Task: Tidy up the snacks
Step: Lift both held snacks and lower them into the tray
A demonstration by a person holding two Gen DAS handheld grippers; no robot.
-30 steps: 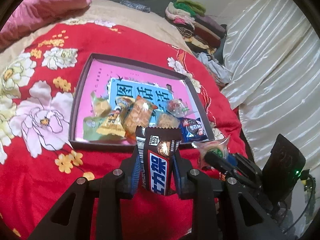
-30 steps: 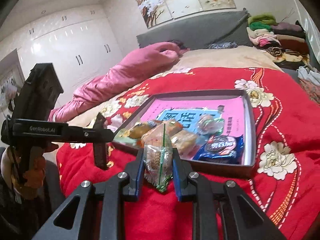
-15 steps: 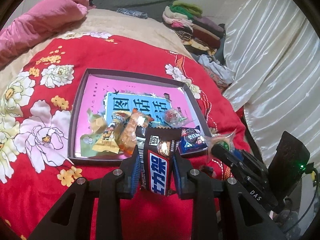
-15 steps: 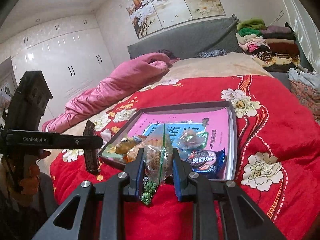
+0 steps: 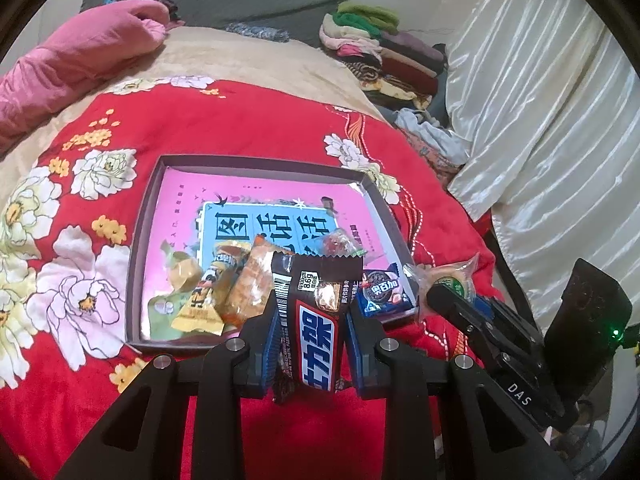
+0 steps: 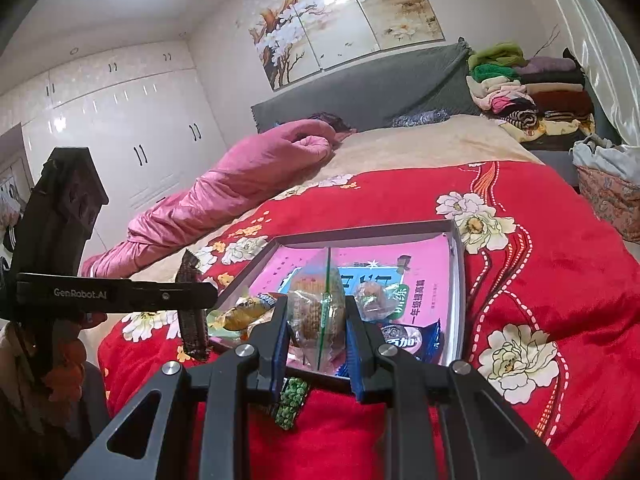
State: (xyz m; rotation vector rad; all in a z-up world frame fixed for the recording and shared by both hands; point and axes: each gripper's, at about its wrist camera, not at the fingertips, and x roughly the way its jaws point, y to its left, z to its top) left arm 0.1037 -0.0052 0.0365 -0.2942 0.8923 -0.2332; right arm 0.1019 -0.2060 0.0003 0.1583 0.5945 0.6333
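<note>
My left gripper [image 5: 312, 320] is shut on a dark brown chocolate bar [image 5: 316, 320] and holds it upright above the near edge of a shallow dark box [image 5: 138, 240] with a pink and blue bottom. Several wrapped snacks [image 5: 224, 292] lie along the box's near side. My right gripper [image 6: 318, 316] is shut on a clear-wrapped round pastry [image 6: 316, 312] and holds it over the box's near rim [image 6: 460, 264]. The right gripper also shows in the left wrist view [image 5: 440, 292] at the box's right corner. The left gripper with the bar shows in the right wrist view [image 6: 192, 300].
The box lies on a red flowered quilt [image 5: 248, 120] on a bed. A pink duvet [image 5: 76, 56] is bunched at the far left. Folded clothes [image 5: 380, 52] are stacked at the far right. A white curtain [image 5: 560, 120] hangs along the right side.
Both grippers have risen and drawn back from the box with their snacks still held. The box looks smaller and farther in both views.
</note>
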